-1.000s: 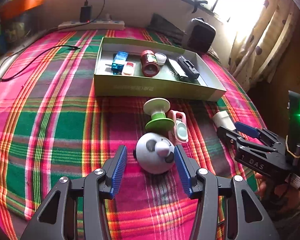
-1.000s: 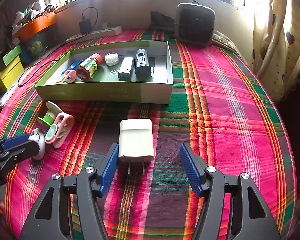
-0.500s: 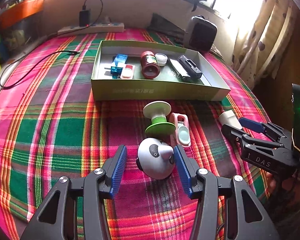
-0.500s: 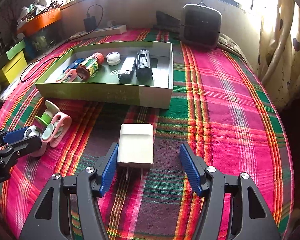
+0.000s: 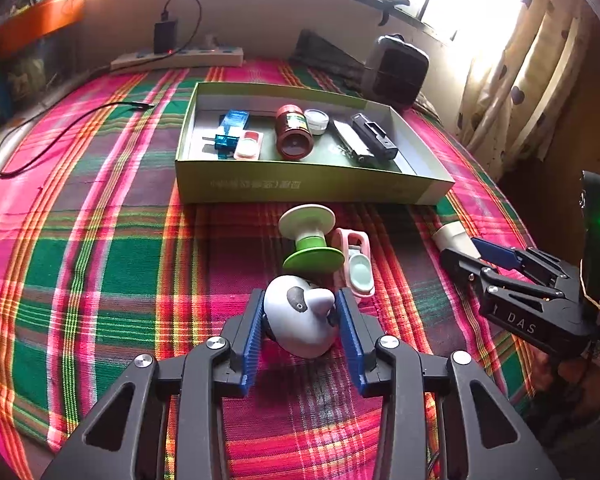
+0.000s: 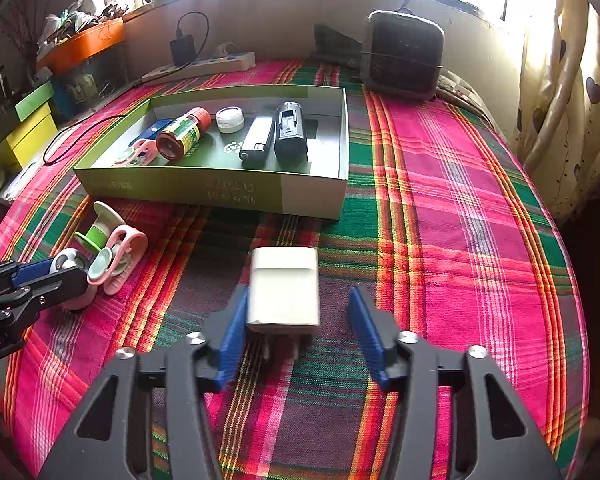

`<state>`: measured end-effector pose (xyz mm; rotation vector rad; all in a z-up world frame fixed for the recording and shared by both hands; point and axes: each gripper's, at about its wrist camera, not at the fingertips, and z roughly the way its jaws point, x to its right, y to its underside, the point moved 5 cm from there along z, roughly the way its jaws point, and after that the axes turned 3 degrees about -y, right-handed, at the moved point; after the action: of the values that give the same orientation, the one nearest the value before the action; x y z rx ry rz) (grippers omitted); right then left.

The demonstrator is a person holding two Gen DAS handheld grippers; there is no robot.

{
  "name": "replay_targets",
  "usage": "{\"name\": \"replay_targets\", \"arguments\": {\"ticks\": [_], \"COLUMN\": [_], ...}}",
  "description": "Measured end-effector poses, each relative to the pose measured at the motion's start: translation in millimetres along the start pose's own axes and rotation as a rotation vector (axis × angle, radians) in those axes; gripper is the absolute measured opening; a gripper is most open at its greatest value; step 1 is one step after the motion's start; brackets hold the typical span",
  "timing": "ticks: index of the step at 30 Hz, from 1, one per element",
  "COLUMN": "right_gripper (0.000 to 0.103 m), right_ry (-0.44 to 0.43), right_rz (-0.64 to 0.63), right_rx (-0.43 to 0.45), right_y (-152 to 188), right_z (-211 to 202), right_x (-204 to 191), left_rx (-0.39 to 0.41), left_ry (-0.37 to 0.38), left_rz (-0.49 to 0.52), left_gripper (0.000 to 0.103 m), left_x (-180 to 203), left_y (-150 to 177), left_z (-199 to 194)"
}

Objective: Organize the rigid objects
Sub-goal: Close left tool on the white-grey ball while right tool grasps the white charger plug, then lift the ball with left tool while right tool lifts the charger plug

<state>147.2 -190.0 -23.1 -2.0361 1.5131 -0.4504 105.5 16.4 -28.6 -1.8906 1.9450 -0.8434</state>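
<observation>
Both sets of jaws had just been closing: our left gripper (image 5: 300,320) clamped the panda toy (image 5: 300,316) on the plaid cloth (image 5: 100,260), our right gripper (image 6: 296,332) not yet squeezing the white charger (image 6: 284,288), both bound for the green box (image 5: 300,190)

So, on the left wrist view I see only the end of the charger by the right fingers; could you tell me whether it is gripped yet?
Observer: Not yet. The right gripper has just been closing and the charger lies between its fingers, but only one of them touches it; the other stands clear of its side.
Operator: Thank you. Which way do its prongs face?
Observer: Back toward the gripper, away from the box.
</observation>
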Motion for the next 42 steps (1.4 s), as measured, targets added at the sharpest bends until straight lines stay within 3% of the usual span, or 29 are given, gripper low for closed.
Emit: {"name": "replay_targets", "arguments": {"ticks": [6, 42], "right_gripper": [0.035, 0.035], "right_ry": [-0.008, -0.023], "right_rz": [-0.002, -0.013], "right_rx": [0.004, 0.005], "right_y": [0.0, 0.3], "right_z": [-1.5, -2.0], "right_x": [-0.6, -5.6], "left_rx": [0.003, 0.028], "left_ry": [0.004, -0.018], "left_rz": [-0.002, 0.027], "left_gripper": [0.035, 0.032], "left_x": [-0.6, 2.8], "left_y": [0.0, 0.7], "left_z": [-0.3, -4.8]}}
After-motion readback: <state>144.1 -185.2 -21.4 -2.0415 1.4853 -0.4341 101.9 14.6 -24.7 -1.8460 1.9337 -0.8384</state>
